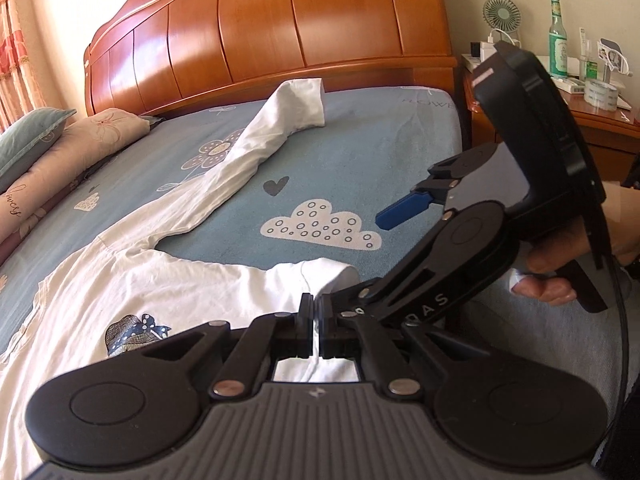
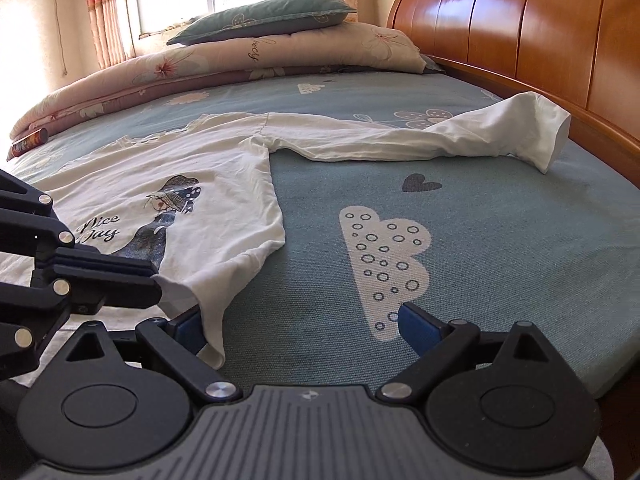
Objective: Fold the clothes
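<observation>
**Kid:** So where is the white shirt [image 2: 168, 184]?

**Helper:** Flat on the bed [image 2: 500, 240]. The left gripper [image 1: 314, 322] has its jaws pressed together, pinching the bottom corner. The right gripper [image 2: 304, 328] has its jaws spread wide, right beside that same corner.

**Kid:** Which way does the long sleeve [image 2: 400, 136] go?

**Helper:** Away toward the wooden headboard [image 2: 540, 40], across the bed. The quilt [image 2: 200, 68] and pillow [image 2: 264, 16] sit far off, so nothing blocks a fold.

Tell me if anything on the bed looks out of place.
A small brown cylinder, maybe a can or tube, lies on its side on the sheet beside the folded quilt. The white shirt also has one sleeve stretched out, its cuff standing up.
</observation>
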{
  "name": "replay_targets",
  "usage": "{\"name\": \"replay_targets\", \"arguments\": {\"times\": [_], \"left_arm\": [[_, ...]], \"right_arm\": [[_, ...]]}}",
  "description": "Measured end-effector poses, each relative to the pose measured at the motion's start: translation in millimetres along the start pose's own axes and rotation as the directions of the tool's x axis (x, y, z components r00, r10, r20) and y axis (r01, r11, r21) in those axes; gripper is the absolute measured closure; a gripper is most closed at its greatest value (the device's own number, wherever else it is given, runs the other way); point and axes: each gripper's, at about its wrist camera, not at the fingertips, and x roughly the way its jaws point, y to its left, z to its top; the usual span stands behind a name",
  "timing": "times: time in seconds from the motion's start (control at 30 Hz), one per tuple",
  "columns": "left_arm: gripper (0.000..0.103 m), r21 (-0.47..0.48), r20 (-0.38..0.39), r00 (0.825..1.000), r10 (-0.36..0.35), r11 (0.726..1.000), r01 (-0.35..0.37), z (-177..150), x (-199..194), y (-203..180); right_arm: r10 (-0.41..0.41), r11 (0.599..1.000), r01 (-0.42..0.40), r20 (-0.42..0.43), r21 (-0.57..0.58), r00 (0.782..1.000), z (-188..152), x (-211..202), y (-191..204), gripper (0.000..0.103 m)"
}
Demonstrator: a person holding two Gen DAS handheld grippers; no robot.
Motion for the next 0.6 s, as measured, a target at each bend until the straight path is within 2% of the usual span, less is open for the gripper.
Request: {"name": "replay_targets", "arguments": {"times": [0.17,0.27,0.33,0.37,0.47,0.5,0.57,0.6], "left_arm": [[0.103,0.027,-0.004,1.000,-0.022,0.999,0.022,-2,2,-6],[0.094,0.003,-0.012,1.000,-0.022,1.000,0.022,-6,1,-1],[0.092,-0.032,-0.022,0.999,-0.039,0.999,0.038,-10,-2,5],[0.091,-0.033,-0.034,0.999,-0.032,0.999,0.031,-13,-4,8],[0.073,0.022,-0.078,0.996,0.035,0.999,-0.034,-25,-6,9],[0.071,0.028,-0.090,0.994,0.059,0.998,-0.057,-29,-5,10],[0.071,-0.033,-0.095,0.992,0.078,0.996,-0.081,-32,-2,22],[0.071,-0.092,-0.088,0.993,0.085,0.991,-0.093,-32,1,32]], "right_arm": [[-0.095,0.988,0.095,0.010,-0.120,0.995,-8,6,9,0.005],[-0.118,0.979,0.122,0.033,-0.166,0.992,-12,3,13,0.005],[-0.120,0.980,0.124,0.036,-0.157,0.992,-10,3,12,0.005],[-0.124,0.980,0.127,0.029,-0.152,0.992,-10,5,11,0.005],[-0.124,0.984,0.124,0.014,-0.128,0.992,-11,7,6,0.005],[-0.122,0.986,0.122,0.010,-0.117,0.993,-12,7,4,0.005],[-0.118,0.987,0.119,0.010,-0.109,0.993,-13,8,3,0.005],[-0.120,0.987,0.121,0.011,-0.108,0.993,-13,8,3,0.005]]}}
